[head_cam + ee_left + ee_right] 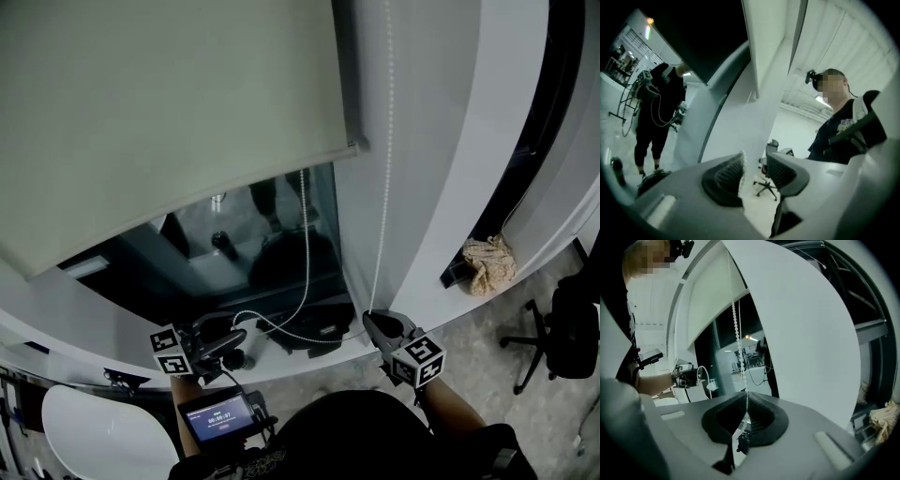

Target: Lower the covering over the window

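A grey-green roller blind (169,112) covers the upper part of the dark window (253,253); its bottom bar hangs partway down. A white bead chain (384,187) drops taut along the white frame into my right gripper (372,319), which is shut on it. In the right gripper view the chain (737,329) runs straight down into the closed jaws of the right gripper (746,404). The chain's other strand (305,244) hangs slack and loops towards my left gripper (242,337). That left gripper (756,171) is open, with beads (742,166) lying along one pad's edge.
A wide white column (441,141) stands right of the window. A crumpled cloth (489,262) lies on a ledge, with a black office chair (562,328) beyond. A white round table (103,431) sits low left. A person in dark clothes (658,112) stands nearby.
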`<action>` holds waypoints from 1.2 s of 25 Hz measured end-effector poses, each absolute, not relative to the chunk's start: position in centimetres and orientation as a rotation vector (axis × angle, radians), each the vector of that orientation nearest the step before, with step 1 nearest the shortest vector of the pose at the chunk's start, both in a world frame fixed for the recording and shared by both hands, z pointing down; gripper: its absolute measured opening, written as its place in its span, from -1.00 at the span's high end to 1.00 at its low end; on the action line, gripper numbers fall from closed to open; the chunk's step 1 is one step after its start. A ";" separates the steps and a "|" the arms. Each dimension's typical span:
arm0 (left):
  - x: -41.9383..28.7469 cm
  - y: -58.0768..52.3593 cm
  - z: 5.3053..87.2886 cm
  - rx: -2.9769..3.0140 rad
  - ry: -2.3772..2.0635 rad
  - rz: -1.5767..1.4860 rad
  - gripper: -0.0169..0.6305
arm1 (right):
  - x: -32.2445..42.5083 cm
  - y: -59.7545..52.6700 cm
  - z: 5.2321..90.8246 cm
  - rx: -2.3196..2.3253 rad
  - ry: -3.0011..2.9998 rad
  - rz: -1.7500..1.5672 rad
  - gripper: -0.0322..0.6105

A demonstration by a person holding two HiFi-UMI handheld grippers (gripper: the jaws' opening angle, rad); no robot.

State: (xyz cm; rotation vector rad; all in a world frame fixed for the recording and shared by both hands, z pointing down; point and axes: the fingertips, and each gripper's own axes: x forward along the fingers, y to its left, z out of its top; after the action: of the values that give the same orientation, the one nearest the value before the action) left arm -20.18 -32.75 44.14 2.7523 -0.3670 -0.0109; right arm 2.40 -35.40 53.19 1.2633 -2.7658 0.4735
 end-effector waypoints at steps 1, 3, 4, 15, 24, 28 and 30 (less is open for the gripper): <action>-20.0 -32.8 42.9 2.779 -0.357 -0.079 0.48 | 2.3 -35.4 53.2 1.260 -2.769 0.474 0.87; -19.1 -33.0 39.6 2.843 -0.301 -0.234 0.43 | 1.3 -35.4 53.2 1.239 -2.778 0.457 0.87; -18.7 -33.0 37.5 2.870 -0.256 -0.346 0.43 | 0.7 -35.3 53.2 1.220 -2.783 0.441 0.87; -21.4 -35.0 43.9 2.801 -0.532 0.288 0.19 | 3.1 -35.6 56.7 1.284 -2.671 0.474 0.87; -14.4 -33.8 35.2 2.967 -0.301 -0.357 0.34 | -1.3 -35.1 58.1 1.124 -2.675 0.430 0.87; -6.5 -34.1 34.5 3.082 -0.328 -0.285 0.34 | -3.0 -32.1 67.2 0.964 -2.489 0.584 0.87; -3.1 -33.9 33.6 3.112 -0.294 -0.295 0.34 | -3.1 -30.7 70.6 0.915 -2.420 0.672 0.87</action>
State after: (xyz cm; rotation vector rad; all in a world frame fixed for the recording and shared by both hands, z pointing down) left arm -3.09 -33.91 33.56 3.1122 -0.2941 -0.2946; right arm -3.11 -30.69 70.57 0.9148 -2.4205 0.6719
